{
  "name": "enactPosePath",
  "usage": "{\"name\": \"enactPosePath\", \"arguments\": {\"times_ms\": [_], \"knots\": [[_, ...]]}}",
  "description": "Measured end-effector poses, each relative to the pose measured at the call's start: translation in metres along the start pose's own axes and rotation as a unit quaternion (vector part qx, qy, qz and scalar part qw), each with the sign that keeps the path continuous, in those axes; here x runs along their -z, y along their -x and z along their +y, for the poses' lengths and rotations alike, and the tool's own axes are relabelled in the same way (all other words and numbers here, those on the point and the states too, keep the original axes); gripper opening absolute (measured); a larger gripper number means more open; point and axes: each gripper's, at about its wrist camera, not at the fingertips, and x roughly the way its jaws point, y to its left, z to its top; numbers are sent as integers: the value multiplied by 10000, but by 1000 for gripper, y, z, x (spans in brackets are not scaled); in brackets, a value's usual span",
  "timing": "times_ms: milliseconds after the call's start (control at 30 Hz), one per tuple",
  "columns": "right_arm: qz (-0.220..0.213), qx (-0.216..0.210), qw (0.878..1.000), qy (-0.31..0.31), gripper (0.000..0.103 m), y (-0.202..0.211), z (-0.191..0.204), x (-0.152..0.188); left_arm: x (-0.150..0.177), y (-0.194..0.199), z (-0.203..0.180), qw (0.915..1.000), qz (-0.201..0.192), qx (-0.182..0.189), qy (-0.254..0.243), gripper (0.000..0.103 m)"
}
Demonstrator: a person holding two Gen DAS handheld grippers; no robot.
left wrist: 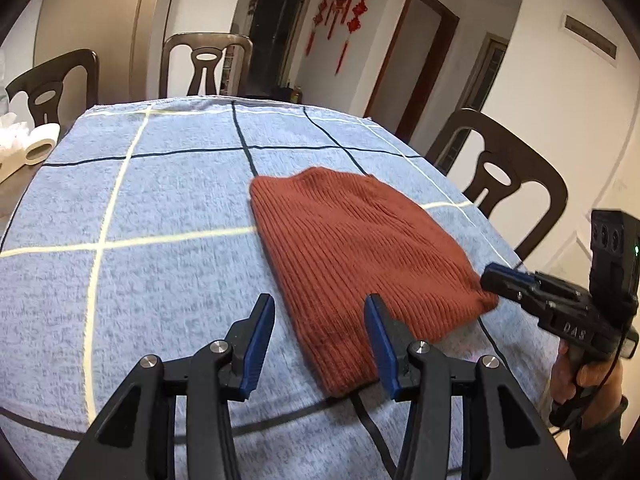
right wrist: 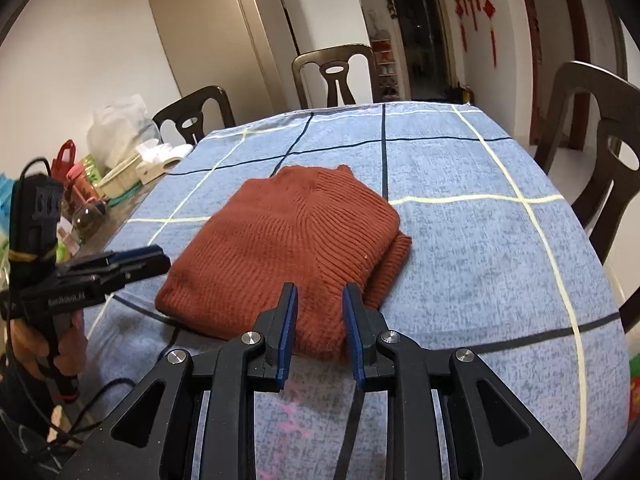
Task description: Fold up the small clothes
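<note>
A rust-red ribbed knit garment lies folded into a compact rectangle on the blue checked tablecloth; it also shows in the right wrist view. My left gripper is open and empty, hovering over the garment's near left edge. My right gripper is open and empty, just above the garment's near edge. In the left wrist view the right gripper sits at the garment's right corner. In the right wrist view the left gripper sits at the garment's left corner.
Dark wooden chairs stand around the table. A toilet paper roll lies at the far left edge. Bottles, a basket and a plastic bag crowd the bare table part on the left. A black cable runs under the cloth's near side.
</note>
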Motion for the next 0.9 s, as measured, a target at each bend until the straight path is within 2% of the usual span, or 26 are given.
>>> {"name": "enactPosePath", "arguments": {"times_ms": [200,333,400,533,567,633,667,800,900], "knots": [[-149,-63,9998,-65,24,-5,0,-11,-15,-12,-2,10000,-34,-13,36,50],[198,81,9996,-191,24,-28,-9,-6,-9,-34,-4,9996,290,36,54,50],[197,-77,9989,-416,24,-28,-18,-5,-5,-36,-2,9993,352,85,115,51],[140,-114,9988,-454,24,-21,-21,-13,-11,-28,-5,9995,329,20,29,50],[136,-165,9983,-534,25,-22,-24,-16,-13,-26,-5,9995,308,16,32,50],[161,-198,9969,-742,39,-25,-32,-21,-19,-27,-4,9995,292,66,101,50],[190,-212,9962,-822,51,-28,-35,-23,-21,-29,-3,9994,303,75,144,50],[371,-387,9890,-1378,54,-46,-57,-24,-22,-46,7,9981,422,166,413,51],[392,-643,9838,-1625,54,-53,-66,-21,-19,-53,15,9954,465,418,726,55]]}}
